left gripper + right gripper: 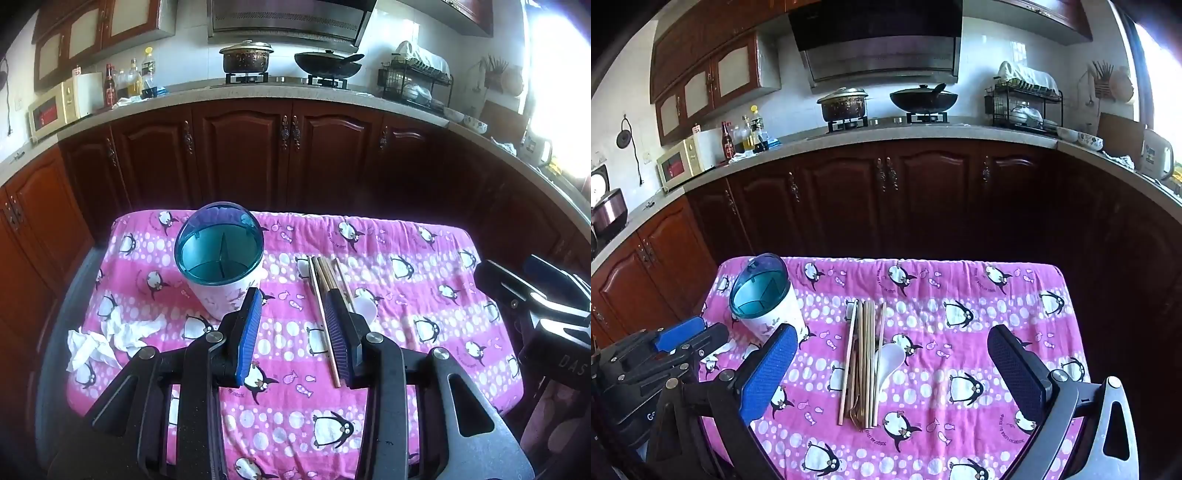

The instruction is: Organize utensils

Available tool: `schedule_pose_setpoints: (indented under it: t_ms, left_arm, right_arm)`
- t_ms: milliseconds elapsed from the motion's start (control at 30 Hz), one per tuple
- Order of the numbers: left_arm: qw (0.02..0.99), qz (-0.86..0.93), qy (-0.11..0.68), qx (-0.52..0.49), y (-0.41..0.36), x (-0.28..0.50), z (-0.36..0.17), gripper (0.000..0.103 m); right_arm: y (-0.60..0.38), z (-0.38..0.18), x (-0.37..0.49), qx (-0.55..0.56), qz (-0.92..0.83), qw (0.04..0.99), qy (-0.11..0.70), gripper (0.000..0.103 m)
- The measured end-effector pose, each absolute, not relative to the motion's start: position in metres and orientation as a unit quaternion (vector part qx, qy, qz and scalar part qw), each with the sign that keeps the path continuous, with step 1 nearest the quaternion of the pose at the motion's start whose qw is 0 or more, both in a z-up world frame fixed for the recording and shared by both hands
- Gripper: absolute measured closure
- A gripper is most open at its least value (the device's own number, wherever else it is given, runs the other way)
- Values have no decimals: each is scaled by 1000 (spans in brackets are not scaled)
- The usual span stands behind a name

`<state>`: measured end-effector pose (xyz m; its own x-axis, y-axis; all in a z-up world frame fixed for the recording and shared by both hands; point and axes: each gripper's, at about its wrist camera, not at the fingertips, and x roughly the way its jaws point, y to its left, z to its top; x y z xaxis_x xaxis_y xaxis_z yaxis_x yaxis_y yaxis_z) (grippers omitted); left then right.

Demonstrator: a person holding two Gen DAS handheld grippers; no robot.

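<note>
My left tool (293, 332) hides part of the chopsticks (325, 291) and white spoon (365, 310) at frame centre. It gapes half open, empty; my right tool (892, 373) spreads wide, empty. The holder (762, 295) stands upper left on the tabletop (997, 295).

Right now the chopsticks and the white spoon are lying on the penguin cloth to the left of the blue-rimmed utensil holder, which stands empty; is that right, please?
Not quite: the chopsticks and white spoon lie to the right of the utensil holder, not the left, as the right wrist view shows. The rest holds: they rest on the penguin cloth, and the holder stands empty.
</note>
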<state>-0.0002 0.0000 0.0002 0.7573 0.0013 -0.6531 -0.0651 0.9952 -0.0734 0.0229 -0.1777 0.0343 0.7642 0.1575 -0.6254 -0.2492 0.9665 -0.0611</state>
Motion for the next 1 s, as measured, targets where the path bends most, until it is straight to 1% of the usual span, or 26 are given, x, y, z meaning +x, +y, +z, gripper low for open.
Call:
schedule_pose_setpoints:
  t_ms: [1000]
  left_arm:
    - [938, 23, 343, -50, 6, 1, -3, 68]
  right_arm:
    - [-172, 28, 23, -78, 117, 933, 330, 0]
